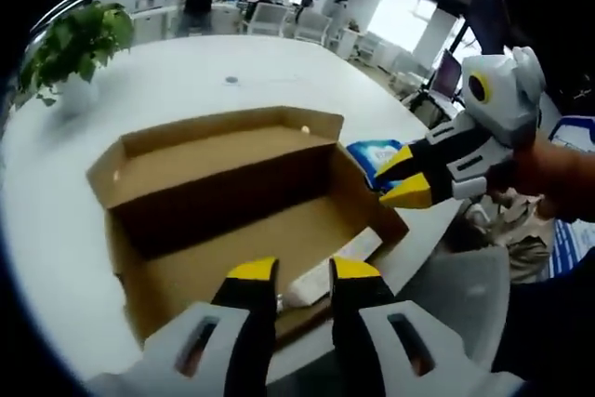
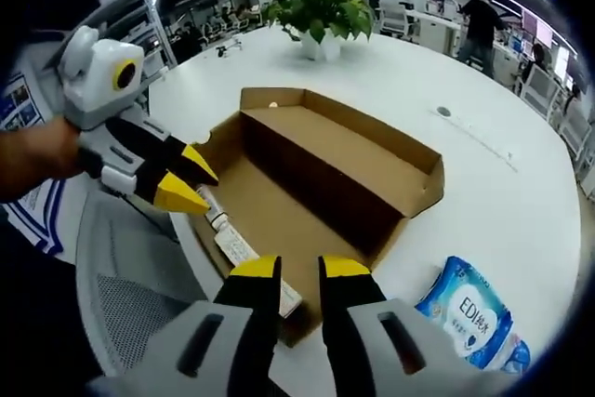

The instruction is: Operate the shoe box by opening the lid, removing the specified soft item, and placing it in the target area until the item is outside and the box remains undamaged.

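- Two pairs of tongs, left [image 1: 302,270] and right [image 2: 299,266], we hold slightly apart, gripping nothing.
- Brown cardboard shoe box [image 2: 321,169] lies open on our white worktop [image 2: 502,183].
- Blue soft tissue pack [image 2: 474,318] sits just beside it.

Each claw [image 1: 302,271] [image 2: 299,269] — grey shell, black jaws, yellow tips.

An open-plan office: white meeting table [image 2: 521,183], potted plant [image 2: 321,11], desks, monitors [image 1: 444,72], ceiling strip lights.
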### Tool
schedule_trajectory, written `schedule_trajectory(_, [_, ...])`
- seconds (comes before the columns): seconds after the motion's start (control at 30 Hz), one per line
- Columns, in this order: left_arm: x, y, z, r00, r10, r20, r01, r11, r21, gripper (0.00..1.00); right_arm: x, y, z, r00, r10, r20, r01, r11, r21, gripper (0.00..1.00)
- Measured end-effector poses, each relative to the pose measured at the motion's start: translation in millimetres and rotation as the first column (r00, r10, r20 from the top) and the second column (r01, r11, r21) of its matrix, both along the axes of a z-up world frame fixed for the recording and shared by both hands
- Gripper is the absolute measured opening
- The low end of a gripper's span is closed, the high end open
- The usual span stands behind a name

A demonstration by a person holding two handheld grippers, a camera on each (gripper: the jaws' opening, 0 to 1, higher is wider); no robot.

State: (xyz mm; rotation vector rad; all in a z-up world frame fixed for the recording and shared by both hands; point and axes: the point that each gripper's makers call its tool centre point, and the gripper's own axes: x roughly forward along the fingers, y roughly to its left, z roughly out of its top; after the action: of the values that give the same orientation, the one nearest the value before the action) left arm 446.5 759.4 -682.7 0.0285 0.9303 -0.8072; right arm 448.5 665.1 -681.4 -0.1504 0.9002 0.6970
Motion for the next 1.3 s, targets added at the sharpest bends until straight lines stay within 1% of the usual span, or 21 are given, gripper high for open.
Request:
schedule_trajectory(0.17, [1.9,0.1,-4.2,1.000,-0.003,-0.016,0.003,1.000,0.009,0.19,-2.8,0.3,-5.5,0.999,0.016,-0.028,-0.016,1.000,0.000,0.15])
schedule_trajectory(0.23, [2.2,-0.4,-6.3,1.000,-0.006,-0.024,0.007,1.000,0.015,0.19,-5.3,0.2,-9.6,0.998,0.031,-0.052,-0.031,1.000,-0.001,0.15])
schedule_trajectory(0.33, [3.1,-1.1,-8.9,0.999,-0.009,-0.032,0.010,1.000,0.025,0.19,-8.8,0.7,-14.6,0.994,0.060,-0.088,-0.060,0.998,-0.001,0.14])
schedule_trajectory(0.43, [2.3,-1.9,-13.1,0.999,-0.019,-0.049,0.021,0.999,0.037,0.19,-8.6,-1.1,-19.4,0.991,0.090,-0.103,-0.092,0.996,-0.017,0.15])
schedule_trajectory(0.57, [1.8,-1.0,-18.0,0.998,-0.028,-0.064,0.032,0.998,0.053,0.18,-9.1,-4.1,-23.6,0.986,0.104,-0.134,-0.107,0.994,-0.016,0.15])
schedule_trajectory(0.67, [0.2,-1.5,-20.6,0.996,-0.037,-0.083,0.041,0.998,0.052,0.19,-11.5,-5.4,-27.4,0.980,0.121,-0.157,-0.125,0.992,-0.014,0.15])
schedule_trajectory(0.77, [-2.7,-3.4,-23.2,0.993,-0.073,-0.096,0.078,0.996,0.051,0.18,-13.7,-6.3,-30.4,0.975,0.143,-0.172,-0.148,0.989,-0.017,0.16])
schedule_trajectory(0.83, [-3.6,-4.2,-24.3,0.985,-0.152,-0.078,0.156,0.986,0.060,0.18,-15.2,-7.0,-31.3,0.971,0.156,-0.183,-0.162,0.987,-0.020,0.16])
schedule_trajectory(0.87, [-3.0,-3.6,-24.6,0.984,-0.161,-0.072,0.166,0.984,0.066,0.18,-15.5,-7.2,-31.2,0.970,0.161,-0.183,-0.168,0.986,-0.020,0.16])
schedule_trajectory(0.9, [-1.8,-2.3,-25.3,0.978,-0.199,-0.054,0.203,0.976,0.081,0.19,-14.7,-8.1,-31.9,0.969,0.165,-0.185,-0.171,0.985,-0.020,0.16])
schedule_trajectory(0.93, [-4.7,-2.0,-26.3,0.965,-0.258,-0.047,0.261,0.961,0.093,0.19,-14.0,-9.1,-32.1,0.968,0.166,-0.186,-0.173,0.985,-0.019,0.16])
schedule_trajectory(0.97, [-3.7,-1.0,-26.6,0.962,-0.271,-0.039,0.274,0.957,0.101,0.19,-13.5,-10.2,-32.5,0.967,0.169,-0.189,-0.175,0.984,-0.017,0.16])
schedule_trajectory(1.03, [-5.8,-1.8,-27.1,0.943,-0.331,-0.027,0.332,0.937,0.108,0.18,-14.4,-11.1,-33.1,0.964,0.179,-0.196,-0.185,0.983,-0.014,0.16])
schedule_trajectory(1.07, [-6.2,-3.3,-26.2,0.940,-0.340,-0.020,0.340,0.935,0.105,0.18,-15.5,-10.3,-32.7,0.961,0.194,-0.199,-0.199,0.980,-0.007,0.16])
schedule_trajectory(1.1, [-10.1,-5.7,-26.6,0.916,-0.401,-0.007,0.399,0.909,0.118,0.18,-16.1,-10.2,-32.9,0.958,0.204,-0.203,-0.209,0.978,-0.004,0.17])
schedule_trajectory(1.17, [-14.6,-8.3,-30.2,0.871,-0.492,0.024,0.482,0.862,0.157,0.18,-18.4,-7.3,-32.0,0.947,0.248,-0.205,-0.251,0.968,0.013,0.17])
schedule_trajectory(1.2, [-19.3,-9.4,-30.6,0.855,-0.518,0.016,0.509,0.846,0.158,0.18,-20.0,-6.2,-31.5,0.942,0.261,-0.213,-0.263,0.965,0.021,0.18])
schedule_trajectory(1.23, [-21.1,-11.5,-30.4,0.852,-0.523,0.015,0.515,0.844,0.150,0.18,-20.3,-6.4,-31.5,0.940,0.263,-0.217,-0.265,0.964,0.020,0.18])
schedule_trajectory(1.27, [-21.2,-11.9,-30.3,0.856,-0.517,0.012,0.511,0.848,0.143,0.17,-20.2,-6.7,-31.6,0.936,0.276,-0.217,-0.279,0.960,0.015,0.18])
schedule_trajectory(1.3, [-22.1,-12.5,-31.6,0.849,-0.529,0.011,0.522,0.841,0.146,0.17,-20.2,-6.5,-31.6,0.933,0.289,-0.215,-0.293,0.956,0.014,0.18])
